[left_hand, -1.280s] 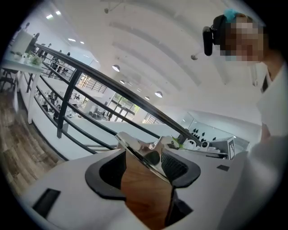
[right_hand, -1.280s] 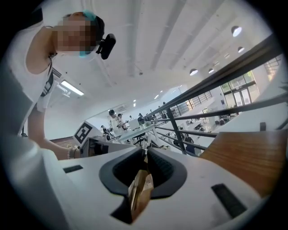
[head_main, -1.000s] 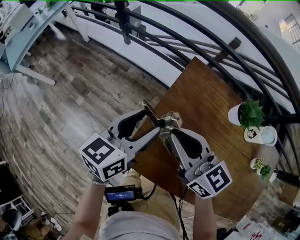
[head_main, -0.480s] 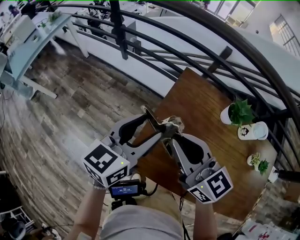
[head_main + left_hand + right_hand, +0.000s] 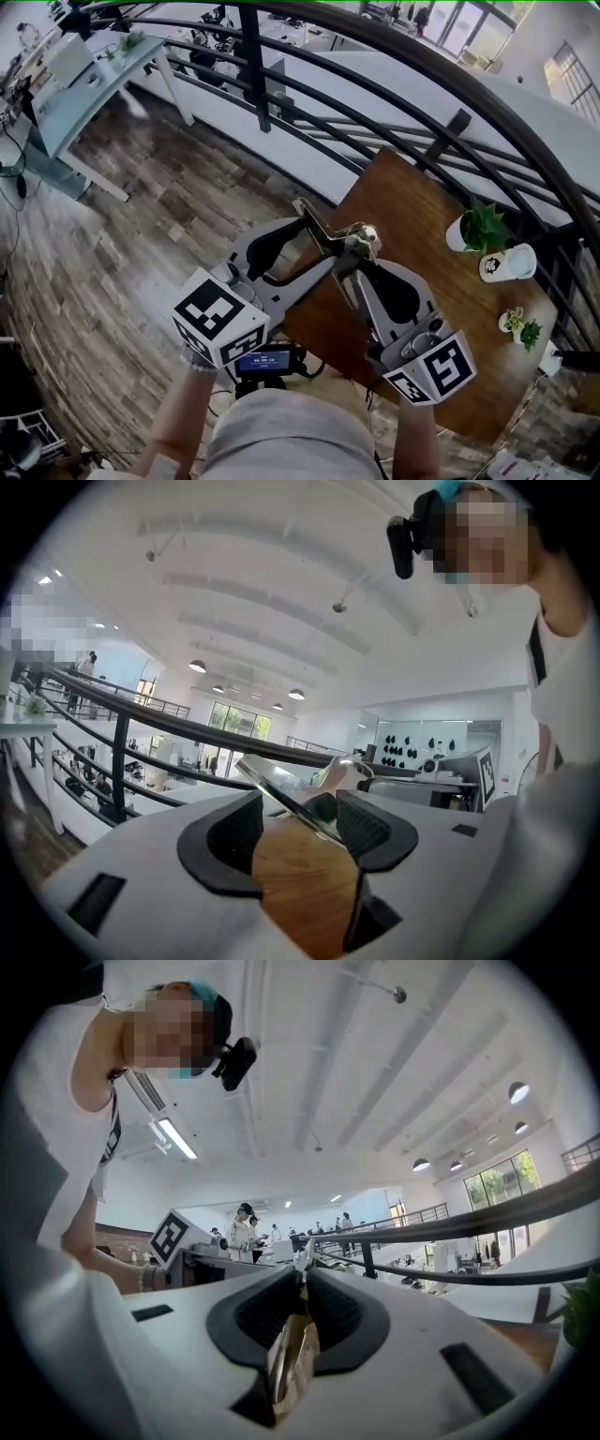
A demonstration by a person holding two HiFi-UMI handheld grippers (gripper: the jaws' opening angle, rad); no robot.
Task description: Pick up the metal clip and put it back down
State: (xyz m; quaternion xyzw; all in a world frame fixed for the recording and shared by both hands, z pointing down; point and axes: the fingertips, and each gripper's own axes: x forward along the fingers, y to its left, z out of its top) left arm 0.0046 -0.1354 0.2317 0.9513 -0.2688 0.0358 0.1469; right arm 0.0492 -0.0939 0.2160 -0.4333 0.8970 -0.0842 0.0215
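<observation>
The metal clip [image 5: 330, 234] is held up in the air over the near corner of the wooden table [image 5: 422, 211]. My right gripper [image 5: 352, 259] is shut on it; in the right gripper view its brassy body [image 5: 292, 1358] is pinched between the pads. My left gripper [image 5: 319, 247] comes in from the left with its jaws apart. In the left gripper view the clip's flat silver lever [image 5: 291, 799] slants across the gap and rests against the right-hand pad [image 5: 366, 827]. The left-hand pad stands clear of it.
A potted plant [image 5: 480, 230], a white mug [image 5: 508, 263] and two small plants [image 5: 521, 330] stand at the table's right side. A dark curved railing [image 5: 375, 56] runs behind the table. Wood floor [image 5: 141, 216] lies far below on the left.
Both grippers keep the same hold and pose on the clip. The head camera has shifted, so the table and grippers sit slightly lower and more to the right.
</observation>
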